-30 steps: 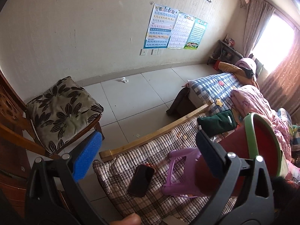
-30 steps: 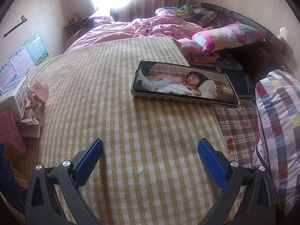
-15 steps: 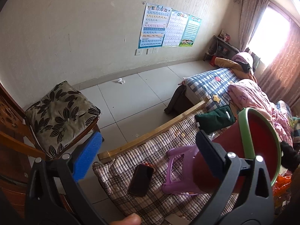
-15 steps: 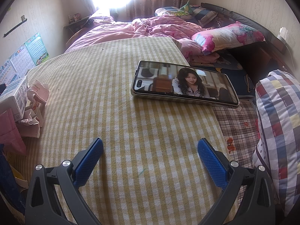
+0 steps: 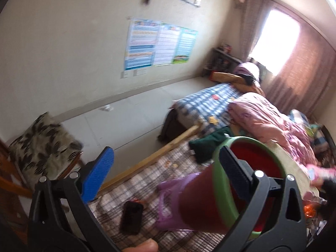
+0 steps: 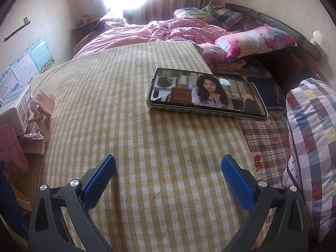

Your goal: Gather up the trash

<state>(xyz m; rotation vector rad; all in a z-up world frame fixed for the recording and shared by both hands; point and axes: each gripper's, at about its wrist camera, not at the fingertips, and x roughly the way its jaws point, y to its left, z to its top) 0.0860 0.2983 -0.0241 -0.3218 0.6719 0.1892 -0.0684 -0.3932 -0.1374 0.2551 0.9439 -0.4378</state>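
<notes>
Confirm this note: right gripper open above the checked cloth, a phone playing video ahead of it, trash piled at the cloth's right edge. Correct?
Not quite. In the right wrist view the trash sits at the checked cloth's left edge. The right gripper is open, the phone ahead.

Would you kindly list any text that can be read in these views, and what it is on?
"GOOD": repeated on squares of the patchwork pillow.
White carton: barcode and fine print, too small to read.
Pink wrappers: print illegible.
Wall posters: blurred, unreadable.
Phone: video only, no text visible.
</notes>
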